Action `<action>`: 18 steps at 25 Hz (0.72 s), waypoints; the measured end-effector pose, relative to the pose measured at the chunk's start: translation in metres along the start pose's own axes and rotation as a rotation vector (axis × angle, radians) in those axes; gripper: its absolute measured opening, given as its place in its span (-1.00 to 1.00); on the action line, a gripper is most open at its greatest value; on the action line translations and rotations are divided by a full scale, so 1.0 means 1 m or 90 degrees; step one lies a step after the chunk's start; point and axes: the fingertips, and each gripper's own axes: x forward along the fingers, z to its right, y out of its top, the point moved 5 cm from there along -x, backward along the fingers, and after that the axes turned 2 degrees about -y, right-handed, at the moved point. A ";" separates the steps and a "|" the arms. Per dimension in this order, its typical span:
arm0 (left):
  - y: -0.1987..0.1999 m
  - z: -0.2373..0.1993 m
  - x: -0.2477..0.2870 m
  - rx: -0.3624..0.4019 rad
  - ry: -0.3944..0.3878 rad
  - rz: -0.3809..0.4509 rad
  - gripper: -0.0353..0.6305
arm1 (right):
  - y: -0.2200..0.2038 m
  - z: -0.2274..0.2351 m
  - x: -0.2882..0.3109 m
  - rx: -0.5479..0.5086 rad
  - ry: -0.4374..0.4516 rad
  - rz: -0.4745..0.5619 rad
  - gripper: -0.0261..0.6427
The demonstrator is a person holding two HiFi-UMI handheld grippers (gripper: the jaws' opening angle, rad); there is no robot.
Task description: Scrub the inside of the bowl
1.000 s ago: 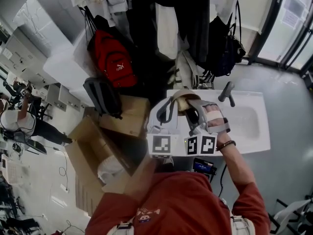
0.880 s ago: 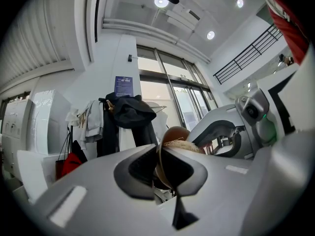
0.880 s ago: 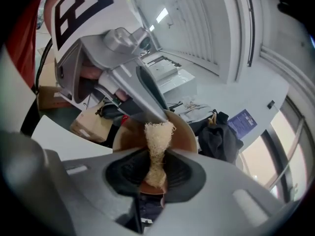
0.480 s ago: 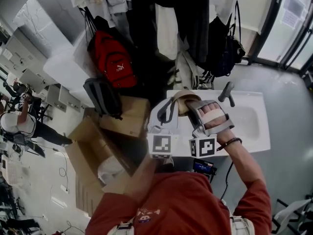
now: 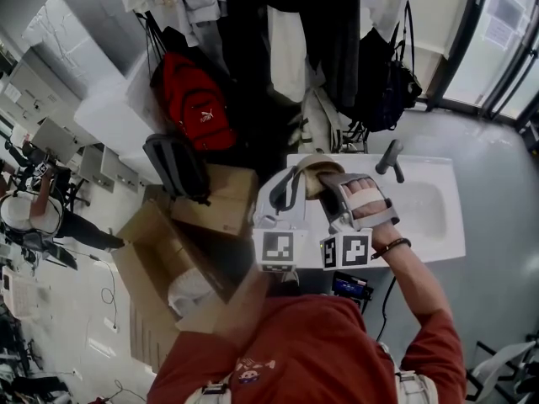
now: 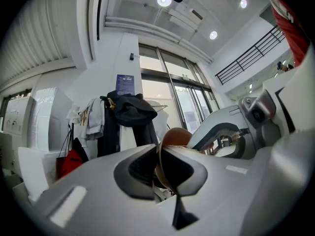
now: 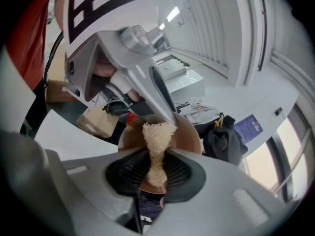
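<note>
Currently, left gripper (image 6: 160, 168): clenched on the wall of the bowl (image 6: 174, 137), holding it up edge-on.
Right gripper (image 7: 155, 168): pinching a scrub pad (image 7: 157, 134), its tip against the bowl's inside.
Sink (image 5: 438, 200): just beyond the bowl.
Progress: scrubbing apparently under way; remaining coverage cannot be judged.

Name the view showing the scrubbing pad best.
The right gripper view: the pad, pinched in the right tool, stands centred with the bowl behind it. The left gripper view shows at most a few fibres; the head view hides it.
</note>
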 end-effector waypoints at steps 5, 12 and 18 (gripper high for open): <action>-0.005 -0.001 -0.004 -0.005 0.008 -0.014 -0.79 | 0.003 0.001 0.002 0.137 0.023 -0.006 -0.70; -0.003 -0.005 -0.006 -0.001 0.016 -0.002 -0.79 | 0.005 0.006 0.008 0.296 0.058 -0.001 -0.70; 0.007 -0.005 -0.009 0.033 0.018 0.011 -0.79 | 0.001 0.016 0.006 0.504 0.099 -0.012 -0.70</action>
